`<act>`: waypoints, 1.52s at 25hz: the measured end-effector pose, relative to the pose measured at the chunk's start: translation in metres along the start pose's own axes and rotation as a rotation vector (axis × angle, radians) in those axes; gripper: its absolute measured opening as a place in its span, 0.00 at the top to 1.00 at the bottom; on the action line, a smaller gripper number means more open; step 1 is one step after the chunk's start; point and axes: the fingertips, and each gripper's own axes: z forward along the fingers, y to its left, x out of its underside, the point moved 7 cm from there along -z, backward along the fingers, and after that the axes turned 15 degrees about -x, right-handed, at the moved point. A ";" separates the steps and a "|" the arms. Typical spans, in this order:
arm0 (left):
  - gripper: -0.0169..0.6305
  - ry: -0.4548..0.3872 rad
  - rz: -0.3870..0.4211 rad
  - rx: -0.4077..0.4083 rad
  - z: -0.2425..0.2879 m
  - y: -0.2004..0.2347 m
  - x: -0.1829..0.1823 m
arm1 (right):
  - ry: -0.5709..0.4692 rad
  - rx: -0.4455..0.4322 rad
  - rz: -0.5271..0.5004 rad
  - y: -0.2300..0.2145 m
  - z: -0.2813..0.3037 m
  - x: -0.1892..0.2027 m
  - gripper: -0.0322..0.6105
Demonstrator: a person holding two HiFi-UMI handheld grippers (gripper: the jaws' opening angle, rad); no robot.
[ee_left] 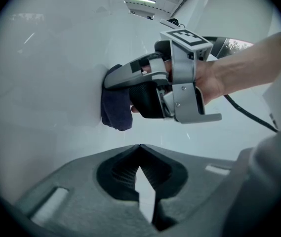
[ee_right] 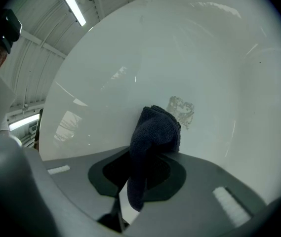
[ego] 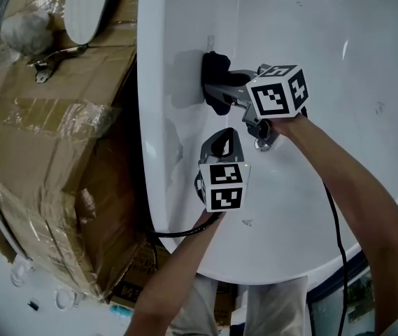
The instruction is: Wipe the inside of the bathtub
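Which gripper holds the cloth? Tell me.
The right gripper: its jaws clamp the dark cloth against the bathtub wall. The left gripper is shut on nothing.

Left gripper (ego: 221, 140): grey moulded body with two broad grey jaws, each carrying a pale rectangular inset and a black ribbed pad (ee_left: 125, 169) set in a black recess; left cube (ego: 224, 186) white, with black square markers on its faces; left cable (ego: 178, 234) black, leaving the base. Right gripper (ego: 216, 86): the same grey jaws and black recess; grey metal side plate (ee_left: 183, 90) with small screws, a flat grey lever beneath it, and a black grip section; right cube (ego: 277, 91) white, with black square markers; right cable (ego: 335, 222) thin and black. The person wears light-coloured trousers (ego: 277, 305).
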 end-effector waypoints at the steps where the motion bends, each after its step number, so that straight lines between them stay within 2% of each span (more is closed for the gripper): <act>1: 0.98 -0.001 0.001 -0.003 -0.002 0.000 -0.001 | -0.003 -0.009 -0.001 0.004 0.000 -0.002 0.87; 10: 0.98 -0.013 0.000 -0.016 -0.013 0.001 -0.004 | -0.046 -0.088 -0.010 0.040 -0.001 -0.014 0.87; 27: 0.98 -0.029 -0.004 -0.030 -0.026 -0.001 0.003 | -0.082 -0.260 -0.092 0.114 -0.004 -0.040 0.87; 34: 0.98 -0.022 0.008 -0.019 -0.026 -0.005 0.008 | -0.090 -0.365 -0.152 0.144 -0.005 -0.047 0.87; 38: 0.98 -0.021 0.004 -0.021 -0.026 -0.006 0.008 | -0.109 -0.488 -0.158 0.156 -0.010 -0.048 0.87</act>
